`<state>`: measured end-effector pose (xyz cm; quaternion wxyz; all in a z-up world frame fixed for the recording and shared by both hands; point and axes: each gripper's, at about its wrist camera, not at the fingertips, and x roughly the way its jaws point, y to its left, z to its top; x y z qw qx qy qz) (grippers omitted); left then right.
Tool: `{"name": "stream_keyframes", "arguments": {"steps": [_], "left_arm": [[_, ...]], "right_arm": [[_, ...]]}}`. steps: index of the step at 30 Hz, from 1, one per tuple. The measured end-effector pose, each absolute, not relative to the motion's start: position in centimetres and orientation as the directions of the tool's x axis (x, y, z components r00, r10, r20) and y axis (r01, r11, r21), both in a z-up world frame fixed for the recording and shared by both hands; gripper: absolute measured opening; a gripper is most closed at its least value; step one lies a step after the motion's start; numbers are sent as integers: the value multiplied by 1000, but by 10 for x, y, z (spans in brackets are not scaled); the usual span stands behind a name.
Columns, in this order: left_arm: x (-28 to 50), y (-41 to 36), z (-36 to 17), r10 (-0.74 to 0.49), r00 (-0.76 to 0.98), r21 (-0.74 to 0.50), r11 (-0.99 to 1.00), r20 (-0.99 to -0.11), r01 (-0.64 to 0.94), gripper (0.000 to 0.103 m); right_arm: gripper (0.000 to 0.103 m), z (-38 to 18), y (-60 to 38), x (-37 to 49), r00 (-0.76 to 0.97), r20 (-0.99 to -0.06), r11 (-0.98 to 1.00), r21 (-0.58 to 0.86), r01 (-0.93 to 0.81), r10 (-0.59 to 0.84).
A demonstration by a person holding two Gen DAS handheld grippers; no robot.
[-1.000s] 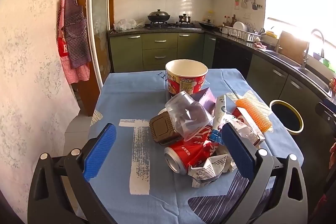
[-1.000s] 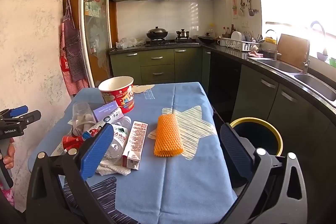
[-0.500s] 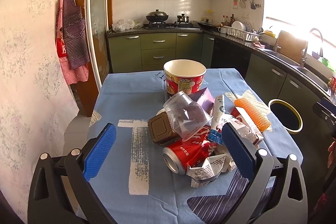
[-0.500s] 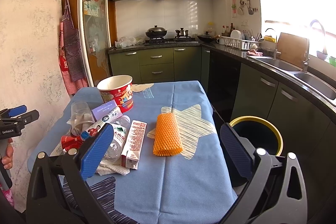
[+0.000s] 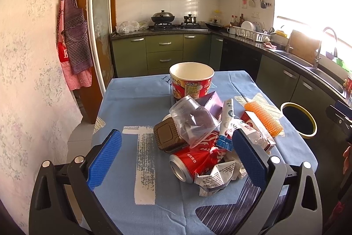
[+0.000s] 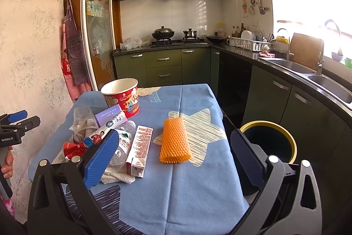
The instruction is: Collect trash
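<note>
The left gripper (image 5: 176, 160) and right gripper (image 6: 171, 160) are held over the counter's (image 6: 198, 202) near edge, fingers spread apart and empty. A crushed red can (image 5: 193, 160) is seen between the left fingers.

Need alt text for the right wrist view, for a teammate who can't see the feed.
Open, empty right tongs hang over a blue-clothed table, aimed at an orange foam net. Left of it lie a carton, a plastic bottle, a crushed can and a noodle cup; a yellow-rimmed bin stands at right.
</note>
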<state>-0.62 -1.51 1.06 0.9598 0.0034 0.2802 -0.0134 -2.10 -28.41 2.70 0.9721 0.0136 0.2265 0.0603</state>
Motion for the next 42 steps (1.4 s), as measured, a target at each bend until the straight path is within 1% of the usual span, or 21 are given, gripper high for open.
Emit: {"name": "stream_keyframes", "arguments": {"steps": [42], "left_arm": [[-4,-17,6,-28,835,4,999,-550,37,99]], "right_arm": [[97,23,-285,-19,888,-444,992,59,-108,123]]}}
